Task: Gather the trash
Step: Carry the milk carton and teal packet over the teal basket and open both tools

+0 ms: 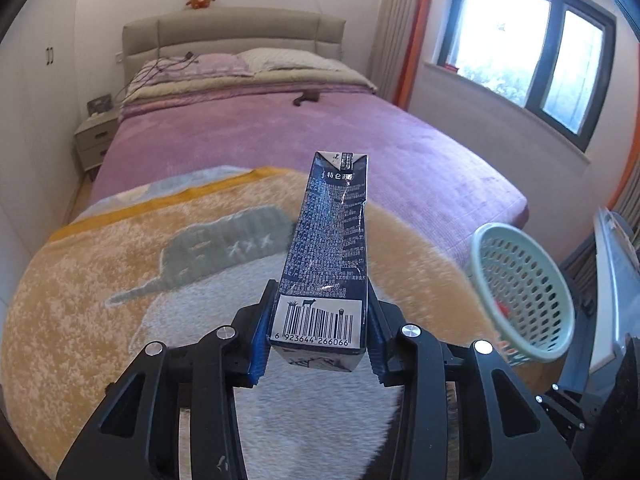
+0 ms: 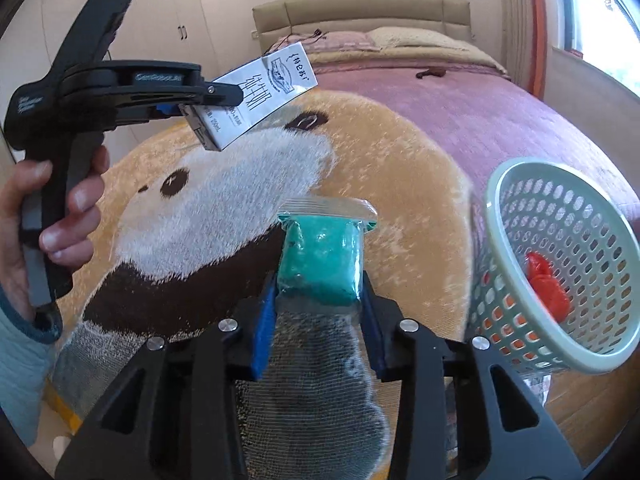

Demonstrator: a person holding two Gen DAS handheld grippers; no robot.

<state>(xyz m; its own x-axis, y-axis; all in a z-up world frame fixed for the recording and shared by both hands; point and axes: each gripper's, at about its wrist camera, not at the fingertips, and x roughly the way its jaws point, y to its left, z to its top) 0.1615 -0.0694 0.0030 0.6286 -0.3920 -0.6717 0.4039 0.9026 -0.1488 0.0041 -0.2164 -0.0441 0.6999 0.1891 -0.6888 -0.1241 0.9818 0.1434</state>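
Milk carton [image 1: 326,256] is clamped in my left gripper [image 1: 318,344], fingers [image 1: 259,344] closed on its bottom end near the barcode, long axis pointing straight out ahead, held in the air above the bear-print blanket [image 1: 120,280] on the bed [image 1: 280,140]. Right gripper [image 2: 318,316] is closed on a clear zip bag of teal stuff [image 2: 322,264], pinched at its lower end, seal strip sticking out forward past the fingertips. Mesh basket [image 2: 560,280] sits tipped with its mouth toward me, at the right edge of both views, red scrap [image 2: 546,284] already inside. I judge the step in hand is the drop-off. Right load is nearer the rim, so I'd take it first: swing right, get the bag over the mouth before opening, and release low so it doesn't bounce off the rim or tip the basket. Then bring the left across; the carton is long and gripped at one end, so I'd lead with the free end into the opening and only then let go. Keep the two grippers apart; the left one crosses the right view's upper left.
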